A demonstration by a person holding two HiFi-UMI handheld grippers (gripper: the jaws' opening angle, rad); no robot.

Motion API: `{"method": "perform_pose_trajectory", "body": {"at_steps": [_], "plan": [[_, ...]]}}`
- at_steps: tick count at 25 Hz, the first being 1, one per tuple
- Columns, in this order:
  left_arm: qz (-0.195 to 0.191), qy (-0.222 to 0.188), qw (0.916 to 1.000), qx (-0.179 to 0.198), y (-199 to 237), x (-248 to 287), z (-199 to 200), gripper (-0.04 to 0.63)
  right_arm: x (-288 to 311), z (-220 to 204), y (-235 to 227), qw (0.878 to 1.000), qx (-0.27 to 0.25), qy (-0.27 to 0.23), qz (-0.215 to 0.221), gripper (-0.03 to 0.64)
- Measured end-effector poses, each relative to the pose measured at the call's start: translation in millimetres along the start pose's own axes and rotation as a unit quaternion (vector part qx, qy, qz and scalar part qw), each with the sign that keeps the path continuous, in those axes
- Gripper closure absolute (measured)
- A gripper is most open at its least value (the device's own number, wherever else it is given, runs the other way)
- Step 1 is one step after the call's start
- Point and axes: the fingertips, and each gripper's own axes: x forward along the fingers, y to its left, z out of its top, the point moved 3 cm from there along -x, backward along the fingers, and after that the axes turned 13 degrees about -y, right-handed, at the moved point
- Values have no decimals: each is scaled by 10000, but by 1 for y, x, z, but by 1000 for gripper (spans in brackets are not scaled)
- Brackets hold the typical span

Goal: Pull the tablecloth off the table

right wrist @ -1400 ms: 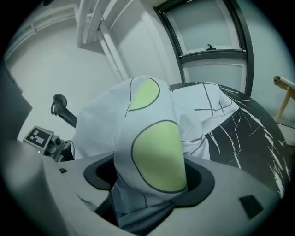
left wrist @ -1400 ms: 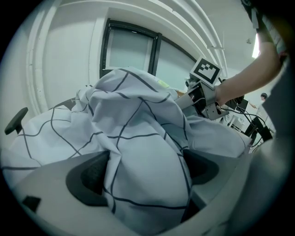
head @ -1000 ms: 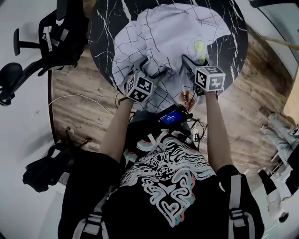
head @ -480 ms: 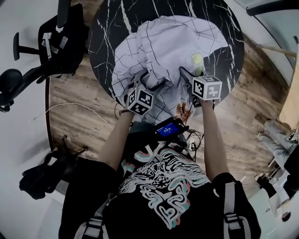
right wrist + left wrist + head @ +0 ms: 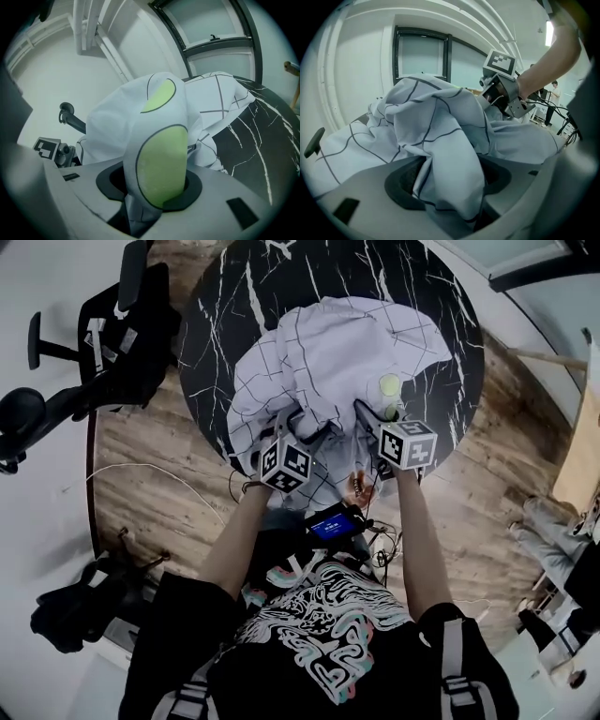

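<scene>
The round black marble table carries the white grid tablecloth, heaped toward its near edge much as a second ago. The left gripper and right gripper have just been closing. Each now pinches a fold, the right on a green patch. Writing on the blue screen at the person's waist is too small to read.
</scene>
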Motion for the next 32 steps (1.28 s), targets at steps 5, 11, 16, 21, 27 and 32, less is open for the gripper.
{"method": "perform_pose_trajectory", "body": {"at_steps": [5,11,16,21,27,32], "plan": [[-20,24,10000,-41,0,4,5,308,3,-1,7,9993,317,-50,205,477],[84,79,9997,-209,-2,7,7,314,5,-3,8,9970,688,261,233,480],[150,24,9998,-149,-1,9,7,314,7,-2,7,9971,722,206,135,480],[137,49,9999,-55,-5,7,8,314,4,-4,10,9978,650,116,65,480],[22,-130,9999,-96,-3,9,13,322,7,0,18,9983,538,-50,197,488],[-172,-402,9989,-165,-3,4,23,336,7,4,33,9966,657,-268,426,499]]}}
